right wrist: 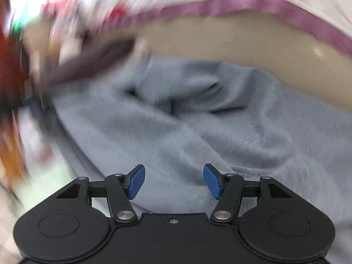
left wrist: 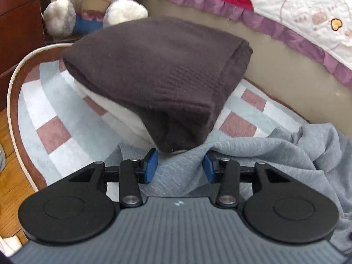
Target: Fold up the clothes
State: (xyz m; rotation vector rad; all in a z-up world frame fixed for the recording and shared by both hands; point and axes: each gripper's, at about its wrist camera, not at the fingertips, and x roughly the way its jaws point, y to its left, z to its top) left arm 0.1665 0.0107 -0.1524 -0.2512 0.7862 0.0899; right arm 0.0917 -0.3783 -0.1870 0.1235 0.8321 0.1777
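Jaws apart both sides; only left view shows folded brown sweater (left wrist: 154, 77).

Right wrist view's left side motion-blurred, grey garment (right wrist: 220, 132) cut off right.

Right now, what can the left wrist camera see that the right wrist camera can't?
Only the left wrist view shows the plush toy, the checked rug, the white folded garment under the brown one, and the left gripper, open. Only the right wrist view shows the right gripper, open, above cloth. Both show the grey garment, the folded brown garment (blurred in the right view) and the quilt's purple ruffle.
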